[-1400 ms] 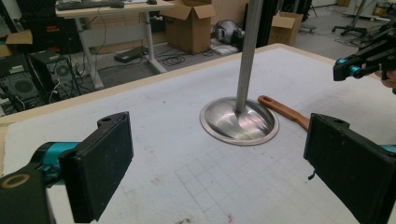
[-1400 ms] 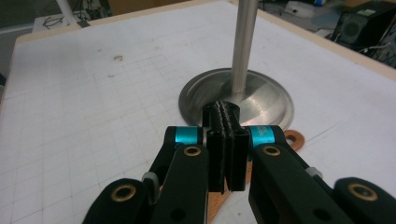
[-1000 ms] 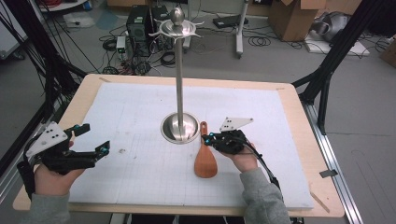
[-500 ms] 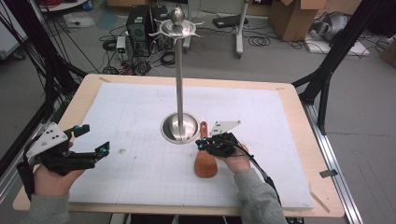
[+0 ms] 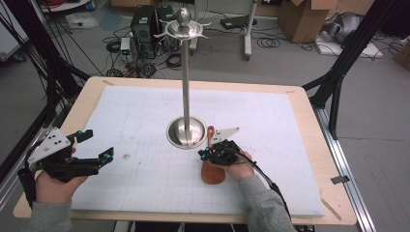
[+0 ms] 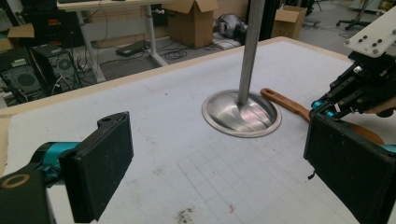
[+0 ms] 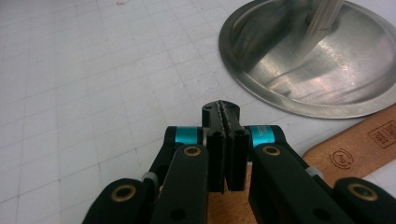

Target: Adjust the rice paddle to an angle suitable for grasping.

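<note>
Two grippers differ: the left gripper (image 5: 94, 155) hangs released, the right gripper (image 7: 223, 122) sits clenched empty above the spatula (image 5: 212, 170); it should open before gripping the handle.

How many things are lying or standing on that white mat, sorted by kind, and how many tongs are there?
Metal stands: 1, the tall stand.
Wooden spatulas: 1, the spatula beside the stand's base.
Tongs: 2, the left tongs open, the right tongs shut over the spatula.
Total: 4.
</note>
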